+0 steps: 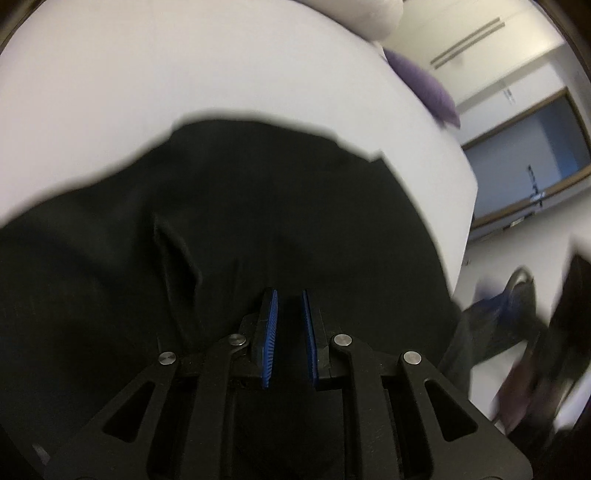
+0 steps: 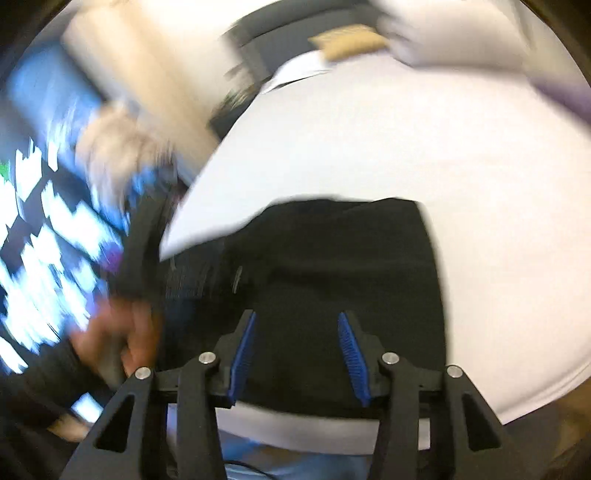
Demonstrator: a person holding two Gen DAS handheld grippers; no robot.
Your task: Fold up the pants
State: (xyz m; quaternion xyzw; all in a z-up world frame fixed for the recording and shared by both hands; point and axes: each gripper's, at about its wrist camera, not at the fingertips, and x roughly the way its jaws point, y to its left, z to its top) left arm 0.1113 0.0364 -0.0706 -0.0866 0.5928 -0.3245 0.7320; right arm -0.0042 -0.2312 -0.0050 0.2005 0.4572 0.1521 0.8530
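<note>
Black pants (image 1: 240, 221) lie on a white bed (image 1: 147, 85). My left gripper (image 1: 290, 295) hovers close over the cloth, its blue pads a narrow gap apart with dark fabric between them; whether it pinches the cloth is unclear. In the right wrist view the pants (image 2: 332, 258) lie folded near the bed's front edge. My right gripper (image 2: 295, 321) is open wide just above them, holding nothing. A hand (image 2: 114, 343) on the other gripper shows blurred at the left.
A purple pillow (image 1: 432, 88) and a white pillow (image 1: 369, 14) lie at the bed's far side. The bed edge (image 1: 465, 221) drops to the floor on the right. A tan cushion (image 2: 351, 42) sits at the bed's far end. Bright windows (image 2: 44, 221) are at the left.
</note>
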